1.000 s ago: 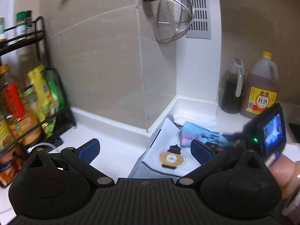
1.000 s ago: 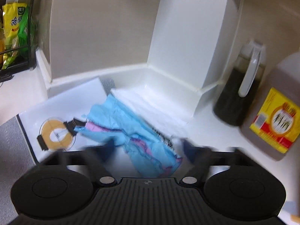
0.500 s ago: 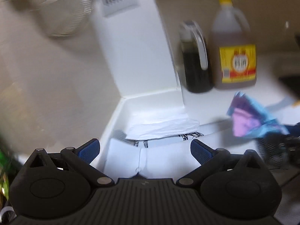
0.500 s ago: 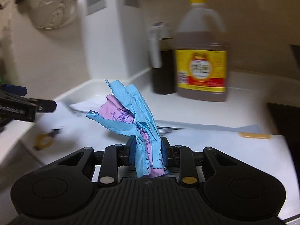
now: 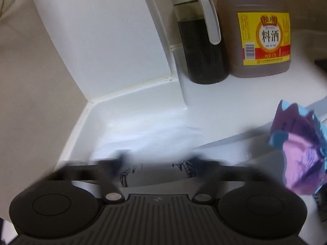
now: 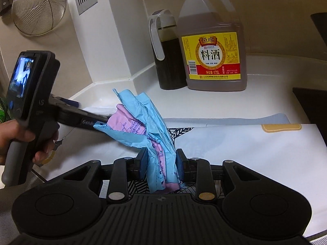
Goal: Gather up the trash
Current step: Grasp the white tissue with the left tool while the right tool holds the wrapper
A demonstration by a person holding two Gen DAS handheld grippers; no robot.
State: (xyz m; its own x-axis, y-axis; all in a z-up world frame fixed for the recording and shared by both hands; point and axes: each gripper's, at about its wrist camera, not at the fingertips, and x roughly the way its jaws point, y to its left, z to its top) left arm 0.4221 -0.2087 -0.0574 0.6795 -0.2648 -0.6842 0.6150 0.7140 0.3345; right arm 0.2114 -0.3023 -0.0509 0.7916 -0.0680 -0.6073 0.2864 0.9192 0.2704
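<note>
Behind the crumpled wrapper [image 6: 151,126] stand two bottles [image 6: 212,47].

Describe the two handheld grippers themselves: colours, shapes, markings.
Right gripper: matte black, ribbed centre plate, two round side housings, blue rubber pads, one silver and one brass pivot screw. Left gripper: same black body, its fingers blurred; from the right wrist view it shows a black pistol handle with a small lit screen and partly hidden white lettering.
</note>
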